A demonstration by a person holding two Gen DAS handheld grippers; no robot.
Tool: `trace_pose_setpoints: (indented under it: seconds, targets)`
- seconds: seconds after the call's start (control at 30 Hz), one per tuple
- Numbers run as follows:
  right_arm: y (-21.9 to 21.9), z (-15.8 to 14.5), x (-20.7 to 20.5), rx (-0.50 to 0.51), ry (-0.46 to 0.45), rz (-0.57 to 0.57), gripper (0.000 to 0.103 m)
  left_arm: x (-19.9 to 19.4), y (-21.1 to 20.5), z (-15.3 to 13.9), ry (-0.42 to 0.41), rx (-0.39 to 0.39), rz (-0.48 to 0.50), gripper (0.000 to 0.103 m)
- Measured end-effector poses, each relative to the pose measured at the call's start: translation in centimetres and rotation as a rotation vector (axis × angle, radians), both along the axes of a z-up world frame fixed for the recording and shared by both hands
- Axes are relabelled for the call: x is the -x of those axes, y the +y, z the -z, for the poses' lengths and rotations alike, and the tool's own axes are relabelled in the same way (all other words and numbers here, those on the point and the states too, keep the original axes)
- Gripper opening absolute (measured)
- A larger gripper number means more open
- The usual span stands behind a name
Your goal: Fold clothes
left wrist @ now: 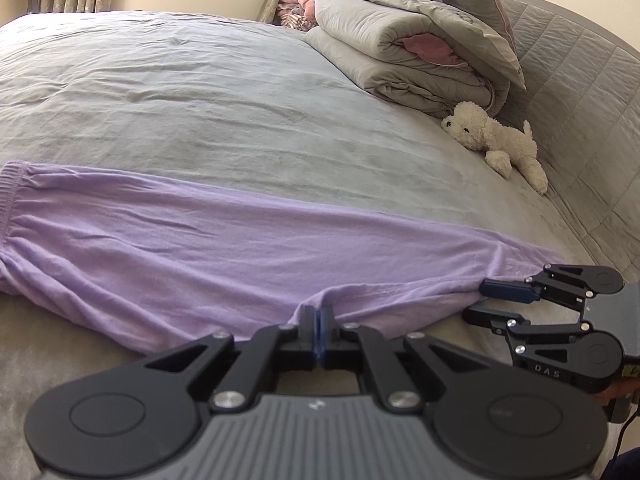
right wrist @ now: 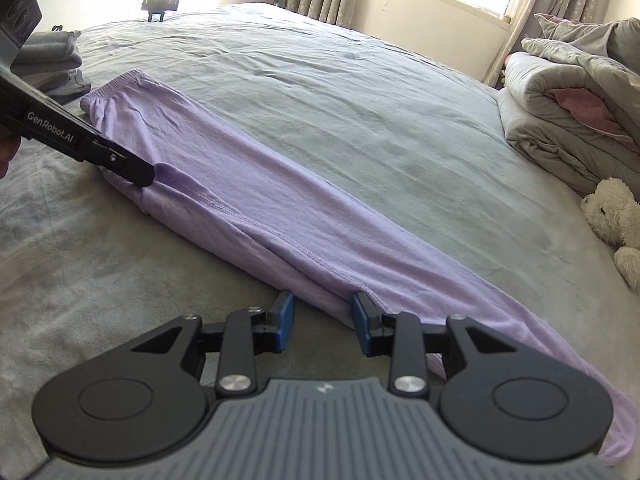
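Right now, as seen from the bedside:
Garment: long lilac knit trousers (left wrist: 168, 240), folded lengthwise into a narrow strip, lie flat on the grey bedsheet (left wrist: 180, 112) along its near edge; the gathered elastic waistband (right wrist: 110, 84) is the far end in the right wrist view.
Left gripper (left wrist: 319, 316): its blue-padded fingers are pinched together on the near hem of the lilac trousers, about midway along the strip, raising a small pucker of cloth.
Right gripper (right wrist: 323, 326): its jaws stand wide apart, straddling the near folded edge of the trousers toward the leg end; one blue pad (right wrist: 362, 320) touches the cloth, the other sits over bare sheet.
Folded grey quilt (left wrist: 404, 52): stacked at the head of the bed, well apart from the trousers, with pink lining showing.
White plush dog (left wrist: 496, 144): lies just beside the quilt, far from the trousers.
Small stack of folded grey cloths (right wrist: 52, 64): near the waistband end.
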State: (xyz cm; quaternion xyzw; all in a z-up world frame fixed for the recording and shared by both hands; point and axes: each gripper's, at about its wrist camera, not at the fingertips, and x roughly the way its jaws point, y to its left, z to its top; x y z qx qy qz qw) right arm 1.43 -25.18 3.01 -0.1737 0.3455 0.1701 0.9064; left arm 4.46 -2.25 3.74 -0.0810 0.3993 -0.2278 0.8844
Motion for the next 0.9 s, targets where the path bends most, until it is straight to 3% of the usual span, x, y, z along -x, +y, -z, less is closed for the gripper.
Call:
trace_pose_setpoints:
  seconds: [0.13,0.27,0.5,0.7,0.77,0.8,0.83,0.9]
  targets:
    - [-0.7,0.0,-0.3,-0.011,0.039,0.001,0.046,0.4,-0.4,-0.2,-0.016,-0.016,0.036,0.001]
    - [-1.8,0.0,-0.8,-0.012,0.025,0.028,0.046,0.7,-0.8,-0.4,-0.026,-0.024,0.077,0.001]
    - [-1.0,-0.2,-0.6,0.015,-0.029,-0.032,0.050,0.8,-0.6,-0.4,-0.029,-0.022,0.088,0.001]
    - [-0.9,0.2,-0.9,0.022,0.019,-0.057,0.050,0.9,-0.4,-0.4,-0.031,-0.021,0.098,0.002]
    - [-1.1,0.0,-0.7,0.011,0.038,-0.065,0.042,0.9,-0.4,-0.5,-0.033,-0.019,0.102,0.002]
    - [-1.2,-0.1,-0.5,0.006,0.048,-0.069,0.019,0.9,-0.4,-0.6,-0.033,-0.018,0.104,0.001]
    - [-1.3,-0.2,-0.4,0.001,0.058,-0.073,0.006,1.0,-0.4,-0.7,-0.034,-0.017,0.105,0.001]
    - [-1.5,-0.4,-0.2,-0.009,0.077,-0.082,0.002,1.0,-0.4,-0.8,-0.036,-0.015,0.109,0.001]
